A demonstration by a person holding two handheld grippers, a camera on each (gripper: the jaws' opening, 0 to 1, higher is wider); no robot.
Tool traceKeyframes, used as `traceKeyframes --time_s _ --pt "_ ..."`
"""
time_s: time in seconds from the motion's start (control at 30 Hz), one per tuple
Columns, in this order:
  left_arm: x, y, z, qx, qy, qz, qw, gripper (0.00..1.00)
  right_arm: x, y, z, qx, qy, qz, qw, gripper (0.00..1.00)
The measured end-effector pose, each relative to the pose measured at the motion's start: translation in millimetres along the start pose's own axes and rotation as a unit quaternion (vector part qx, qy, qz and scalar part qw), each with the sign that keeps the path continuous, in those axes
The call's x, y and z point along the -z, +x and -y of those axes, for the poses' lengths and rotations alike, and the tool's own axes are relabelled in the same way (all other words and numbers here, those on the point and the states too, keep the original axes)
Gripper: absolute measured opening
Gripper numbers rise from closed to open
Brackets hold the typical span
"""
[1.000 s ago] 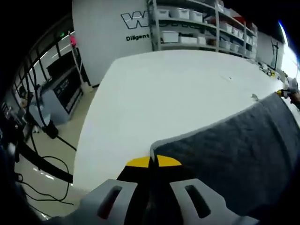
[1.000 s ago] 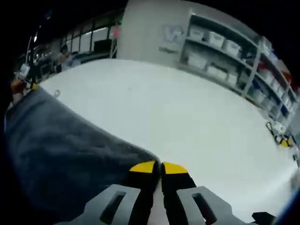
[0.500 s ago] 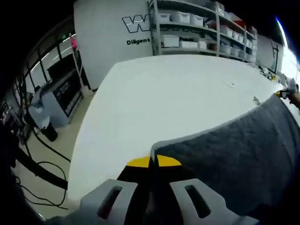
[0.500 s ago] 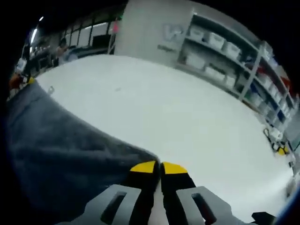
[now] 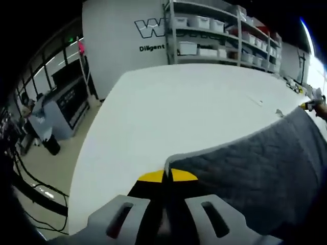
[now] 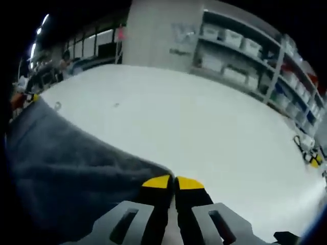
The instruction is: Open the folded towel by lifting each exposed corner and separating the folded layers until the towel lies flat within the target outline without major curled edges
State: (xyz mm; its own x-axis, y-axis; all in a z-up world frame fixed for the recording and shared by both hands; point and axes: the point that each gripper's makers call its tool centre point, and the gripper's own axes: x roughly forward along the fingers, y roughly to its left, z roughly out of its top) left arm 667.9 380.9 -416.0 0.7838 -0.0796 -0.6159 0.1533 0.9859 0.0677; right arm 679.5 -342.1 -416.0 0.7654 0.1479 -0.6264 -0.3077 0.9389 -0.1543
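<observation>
In the left gripper view, the left tongs are clenched on a corner of the grey towel, which is stretched away to their right. In the right gripper view, the right tongs are clenched on another corner, the towel spreading to their left. The cloth is held above the white counter. Beyond the counter, shelves with bins are seen against a wall.

Left hand-held gripper jaws closed on grey towel corner, above white table.
</observation>
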Motion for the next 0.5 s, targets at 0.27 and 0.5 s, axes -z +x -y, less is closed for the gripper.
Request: traceKeyframes --time_s 0.27,0.5 --pt "-11.2 14 1.1 0.012 0.001 -0.004 0.9999 0.01 -6.7 12 5 0.001 0.03 -0.002 0.9996 0.0" --pt "-23.3 30 0.0 0.016 0.003 -0.002 0.9999 0.01 -12.3 21 7 0.003 0.036 -0.001 0.9993 0.0"
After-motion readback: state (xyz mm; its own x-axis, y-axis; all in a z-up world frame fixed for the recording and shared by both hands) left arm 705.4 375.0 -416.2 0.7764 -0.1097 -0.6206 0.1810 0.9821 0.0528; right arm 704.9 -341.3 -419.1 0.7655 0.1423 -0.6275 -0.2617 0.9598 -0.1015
